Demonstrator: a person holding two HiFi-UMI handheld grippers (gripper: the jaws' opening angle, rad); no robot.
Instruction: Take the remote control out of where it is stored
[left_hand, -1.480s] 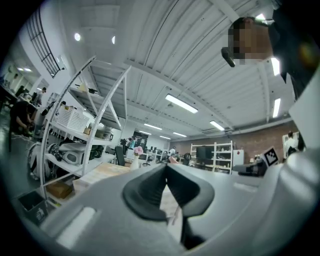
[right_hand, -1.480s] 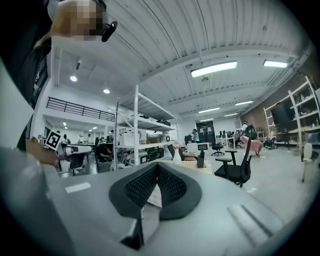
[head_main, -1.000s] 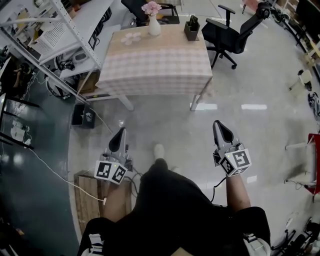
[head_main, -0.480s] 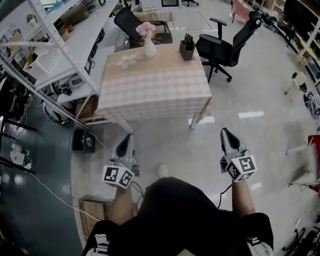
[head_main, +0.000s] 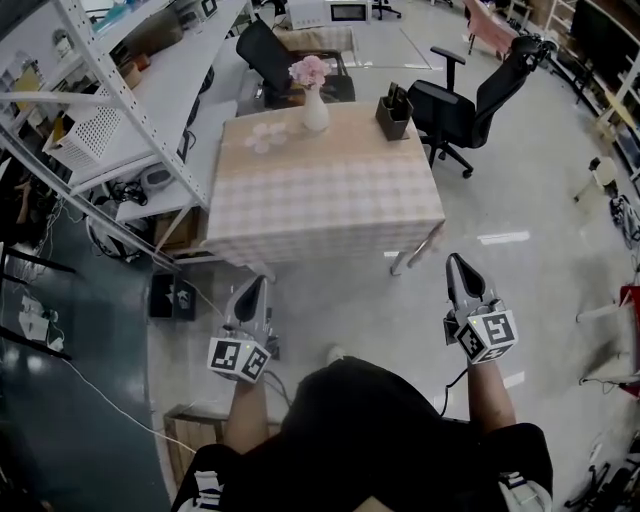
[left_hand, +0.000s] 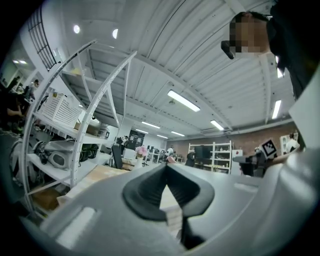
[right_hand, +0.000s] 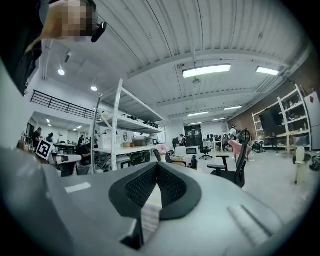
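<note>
A dark holder (head_main: 394, 115) with what looks like remote controls upright in it stands at the far right corner of the checked-cloth table (head_main: 320, 200). The remotes are too small to make out singly. My left gripper (head_main: 255, 283) is held level just short of the table's near edge, jaws shut and empty. My right gripper (head_main: 456, 260) hovers off the table's near right corner, also shut with nothing in it. In the left gripper view the left gripper (left_hand: 166, 166) shows its pads meeting at the tips. The right gripper (right_hand: 157, 165) looks the same in its own view.
A white vase of pink flowers (head_main: 314, 95) and a pale flower-shaped mat (head_main: 265, 135) sit on the table's far side. Black office chairs (head_main: 470, 105) stand behind and right. A metal shelving rack (head_main: 100, 130) runs along the left; a black box (head_main: 172, 296) and cables lie on the floor.
The person has walked toward the table. Both grippers have come forward with them and now sit close to its near edge. The jaws have stayed shut.
</note>
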